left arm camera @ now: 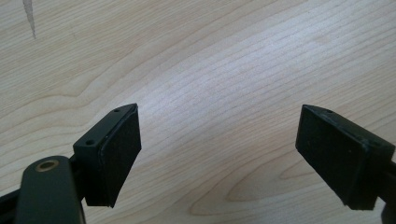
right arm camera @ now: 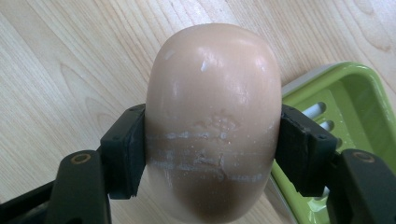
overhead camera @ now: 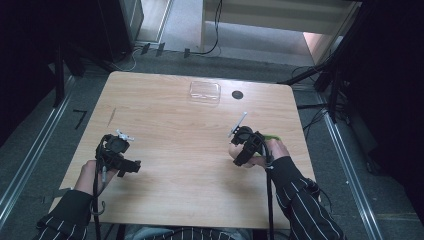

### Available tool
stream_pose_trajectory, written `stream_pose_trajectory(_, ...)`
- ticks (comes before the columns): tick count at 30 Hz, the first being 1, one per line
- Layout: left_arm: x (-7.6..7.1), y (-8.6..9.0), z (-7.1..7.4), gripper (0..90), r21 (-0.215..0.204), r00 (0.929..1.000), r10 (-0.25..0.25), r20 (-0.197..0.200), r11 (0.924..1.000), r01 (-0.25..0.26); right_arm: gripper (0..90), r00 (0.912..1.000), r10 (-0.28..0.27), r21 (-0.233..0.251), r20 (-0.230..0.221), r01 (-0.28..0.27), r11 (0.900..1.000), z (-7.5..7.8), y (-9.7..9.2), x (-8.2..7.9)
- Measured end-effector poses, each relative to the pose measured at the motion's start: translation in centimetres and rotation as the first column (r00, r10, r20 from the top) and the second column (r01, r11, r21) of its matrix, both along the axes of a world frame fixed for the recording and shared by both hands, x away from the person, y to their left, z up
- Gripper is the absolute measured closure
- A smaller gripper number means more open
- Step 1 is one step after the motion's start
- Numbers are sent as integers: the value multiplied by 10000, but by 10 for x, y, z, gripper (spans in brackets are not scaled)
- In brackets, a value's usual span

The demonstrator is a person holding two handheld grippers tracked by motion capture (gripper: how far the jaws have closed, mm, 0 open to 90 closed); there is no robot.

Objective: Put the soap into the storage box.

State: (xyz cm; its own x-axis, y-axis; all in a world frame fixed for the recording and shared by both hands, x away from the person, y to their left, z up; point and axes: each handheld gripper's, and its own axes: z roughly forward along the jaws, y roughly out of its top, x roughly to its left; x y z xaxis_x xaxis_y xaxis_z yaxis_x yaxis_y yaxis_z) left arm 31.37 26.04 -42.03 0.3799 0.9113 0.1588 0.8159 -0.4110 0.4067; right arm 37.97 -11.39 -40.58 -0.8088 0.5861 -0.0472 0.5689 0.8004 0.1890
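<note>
Soap bar [right arm camera: 212, 121] pinched across its middle by right gripper [right arm camera: 212, 158] | probably slick, scuffs easily, grip gently | green soap dish [right arm camera: 345, 121] just beside | left gripper [left arm camera: 219, 158] wide open, empty

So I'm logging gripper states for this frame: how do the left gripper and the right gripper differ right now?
The left gripper has its jaws wide apart with nothing between them, just bare wooden table beneath. The right gripper is shut on a smooth beige bar of soap, one pad on each side. The right gripper sits beside a green soap dish; the left has nothing nearby. Both have black padded jaws and are hand-held over the same table.
</note>
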Motion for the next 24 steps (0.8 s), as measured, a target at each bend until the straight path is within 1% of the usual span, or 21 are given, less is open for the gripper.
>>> stream_pose_trajectory(2, 0, 0, 0, 147, 20, 10000, -11, -15, 10000, 11, 333, 10000, -62, 32, 5, 62, 10000, 1, -1, 0)
stream_pose_trajectory(7, 0, 0, 0, 147, 15, 10000, -23, -32, 10000, 23, 333, 10000, -46, 78, -2, 46, 10000, 3, -5, 3)
stream_pose_trajectory(8, 0, 0, 0, 148, 14, 10000, -18, -44, 10000, 18, 333, 10000, -42, 148, -1, 42, 9999, 3, -6, 3)
stream_pose_trajectory(9, 0, 0, 0, 147, 6, 10000, -5, -36, 10000, 5, 333, 10000, 27, 164, -5, -27, 9999, 4, -7, 4)
stream_pose_trajectory(11, 0, 0, 0, 148, 15, 10000, -13, -31, 10000, 14, 333, 10000, -29, 178, -29, 30, 9998, 4, -8, 5)
stream_pose_trajectory(13, 0, 0, 0, 147, 15, 10000, -12, -50, 10000, 12, 333, 10000, 83, 141, -28, -82, 9999, 4, -10, 6)
stream_pose_trajectory(15, 0, 0, 0, 148, 10, 10000, 0, -37, 10000, 0, 333, 10000, 3, 125, 32, -4, 9999, 4, -11, 7)
stream_pose_trajectory(16, 0, 0, 0, 147, 10, 10000, 2, -34, 10000, -2, 333, 9999, 100, 121, 54, -100, 9999, 4, -12, 8)
stream_pose_trajectory(22, 0, 0, 0, 147, 13, 10000, -2, -44, 10000, 2, 333, 10000, 19, 119, 40, -19, 9999, 4, -18, 11)
stream_pose_trajectory(24, 0, 0, 0, 147, 9, 10000, 0, -23, 10000, 0, 333, 9999, 117, 92, 75, -118, 9999, 3, -19, 12)
